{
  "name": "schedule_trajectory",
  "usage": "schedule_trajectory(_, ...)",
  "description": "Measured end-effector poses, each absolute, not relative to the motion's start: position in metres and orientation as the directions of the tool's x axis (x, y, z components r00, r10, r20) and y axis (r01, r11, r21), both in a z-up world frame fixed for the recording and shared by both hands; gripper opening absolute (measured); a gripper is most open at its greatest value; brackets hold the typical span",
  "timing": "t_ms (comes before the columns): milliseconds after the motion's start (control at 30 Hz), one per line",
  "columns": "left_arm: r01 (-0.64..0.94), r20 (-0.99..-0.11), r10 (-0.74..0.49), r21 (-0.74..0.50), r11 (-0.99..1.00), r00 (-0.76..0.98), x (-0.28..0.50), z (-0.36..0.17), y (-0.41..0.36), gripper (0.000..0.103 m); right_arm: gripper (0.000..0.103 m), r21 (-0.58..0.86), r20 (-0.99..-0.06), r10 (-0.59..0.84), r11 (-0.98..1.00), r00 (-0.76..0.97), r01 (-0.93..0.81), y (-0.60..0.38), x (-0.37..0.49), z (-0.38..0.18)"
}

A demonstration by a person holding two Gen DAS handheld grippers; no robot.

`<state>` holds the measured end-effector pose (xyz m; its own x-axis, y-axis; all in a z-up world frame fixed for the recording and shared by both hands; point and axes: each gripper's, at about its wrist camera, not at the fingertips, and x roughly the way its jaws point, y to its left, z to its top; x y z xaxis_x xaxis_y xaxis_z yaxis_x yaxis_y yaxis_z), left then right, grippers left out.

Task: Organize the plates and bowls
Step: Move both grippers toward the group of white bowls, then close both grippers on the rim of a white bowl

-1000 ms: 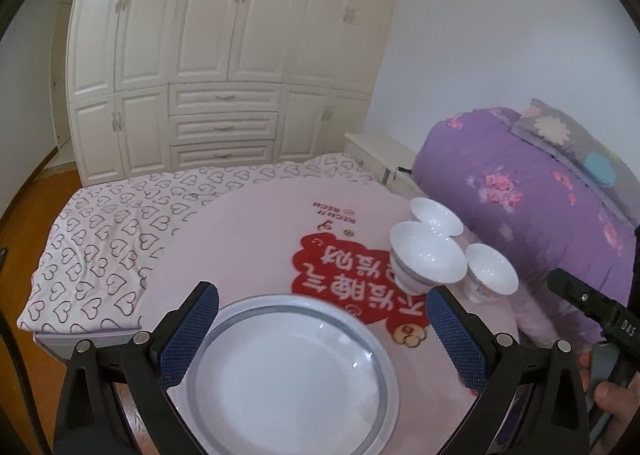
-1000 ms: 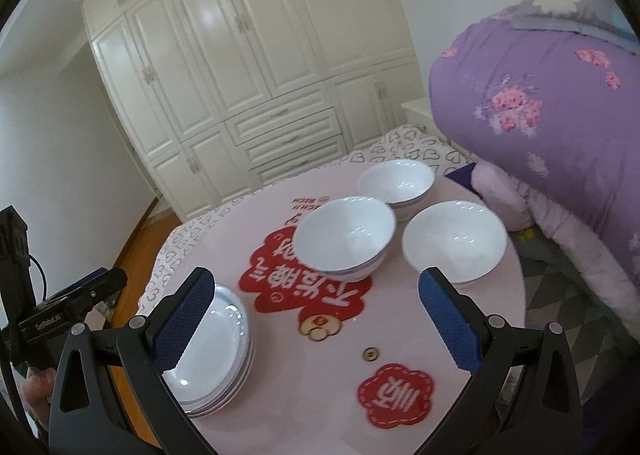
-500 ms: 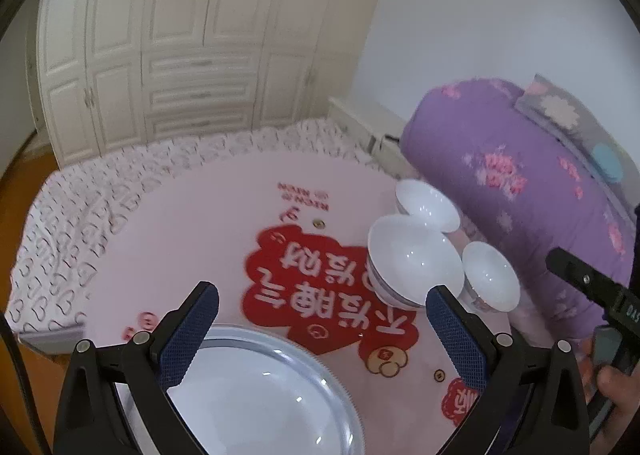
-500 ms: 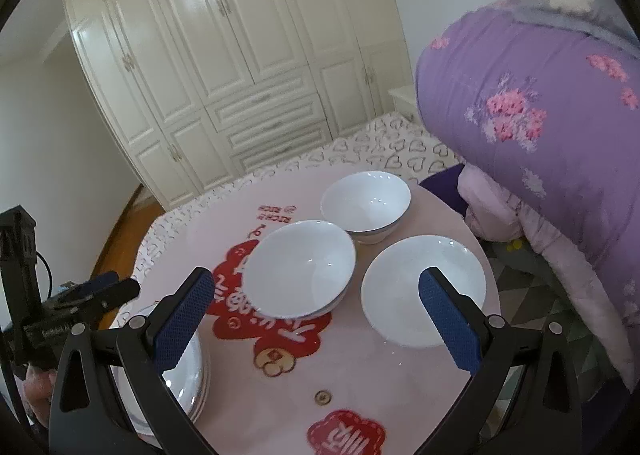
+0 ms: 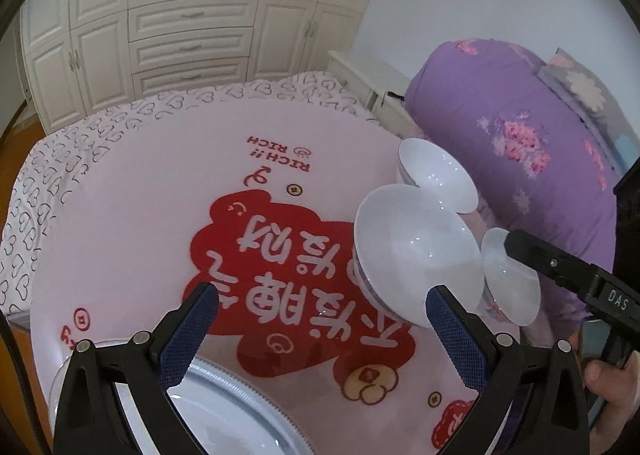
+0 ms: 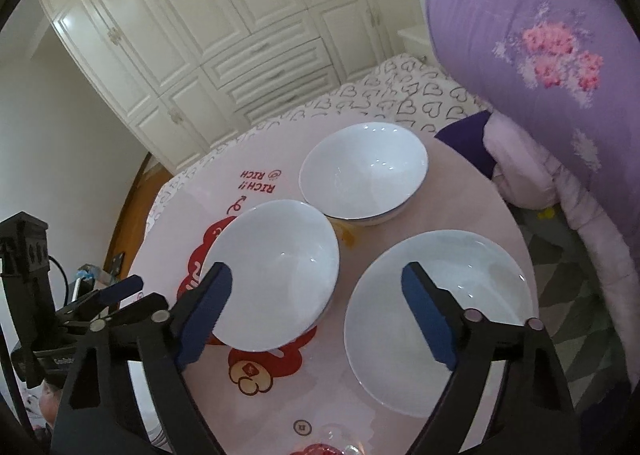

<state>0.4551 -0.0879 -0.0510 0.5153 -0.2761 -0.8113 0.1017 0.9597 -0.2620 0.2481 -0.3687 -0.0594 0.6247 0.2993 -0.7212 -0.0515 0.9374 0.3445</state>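
Observation:
Three white bowls stand close together on a round table with a pink and red cloth (image 5: pixel 168 183). In the right wrist view they are a left bowl (image 6: pixel 276 271), a far bowl (image 6: pixel 362 171) and a near right bowl (image 6: pixel 438 319). My right gripper (image 6: pixel 316 313) is open and empty, just above the near edges of the left and near right bowls. In the left wrist view the middle bowl (image 5: pixel 416 251) is right of centre. A stack of plates (image 5: pixel 224 407) lies under my open, empty left gripper (image 5: pixel 320 331).
A purple quilt (image 5: pixel 520 143) is heaped right of the table. A bed with a heart-print sheet (image 5: pixel 80 135) lies behind it. White wardrobes (image 6: pixel 224 15) fill the far wall. The right gripper (image 5: pixel 560 271) shows at the right of the left wrist view.
My right gripper has moved forward and down toward the bowls, which now fill its view. My left gripper has moved right and forward, so the plates have slid to the lower left.

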Motion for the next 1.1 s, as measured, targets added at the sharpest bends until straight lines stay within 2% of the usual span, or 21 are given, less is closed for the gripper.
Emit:
schedule_trajectory(333, 0.071, -0.828, -0.276, -0.278, 0.958, 0.487, 0.475, -0.068, -0.098, 0.099, 0.070, 0.355, -0.735, 0.335, 0.931, 0.589, -0.087, -0.358, 0.263, -0.060)
schedule_trajectory(500, 0.070, -0.847, -0.285, -0.284, 0.956, 0.449, 0.487, -0.081, -0.101, 0.084, 0.063, 0.347, -0.753, 0.339, 0.933, 0.564, -0.096, -0.354, 0.272, -0.065)
schedule_trajectory(567, 0.061, -0.856, -0.295, -0.298, 0.953, 0.425, 0.493, -0.089, -0.102, 0.074, 0.061, 0.338, -0.769, 0.329, 0.937, 0.548, -0.089, -0.353, 0.277, -0.070)
schedule_trajectory(633, 0.056, -0.861, -0.316, -0.322, 0.945, 0.399, 0.498, -0.097, -0.103, 0.065, 0.055, 0.342, -0.775, 0.332, 0.936, 0.537, -0.085, -0.352, 0.281, -0.073)
schedule_trajectory(700, 0.056, -0.862, -0.344, -0.349, 0.935, 0.372, 0.504, -0.104, -0.104, 0.060, 0.050, 0.331, -0.785, 0.323, 0.940, 0.529, -0.082, -0.350, 0.282, -0.077)
schedule_trajectory(833, 0.050, -0.857, -0.390, -0.397, 0.917, 0.336, 0.514, -0.113, -0.107, 0.045, 0.038, 0.299, -0.806, 0.293, 0.951, 0.514, -0.073, -0.346, 0.285, -0.084)
schedule_trajectory(900, 0.046, -0.852, -0.419, -0.427, 0.903, 0.314, 0.518, -0.117, -0.109, 0.041, 0.035, 0.301, -0.808, 0.289, 0.952, 0.513, -0.062, -0.347, 0.286, -0.087)
schedule_trajectory(1033, 0.049, -0.840, -0.459, -0.465, 0.884, 0.290, 0.521, -0.122, -0.114, 0.020, 0.028, 0.311, -0.797, 0.287, 0.949, 0.531, -0.048, -0.350, 0.280, -0.087)
schedule_trajectory(1100, 0.040, -0.845, -0.445, -0.455, 0.890, 0.296, 0.522, -0.123, -0.116, 0.018, 0.028, 0.307, -0.797, 0.281, 0.951, 0.535, -0.043, -0.349, 0.280, -0.086)
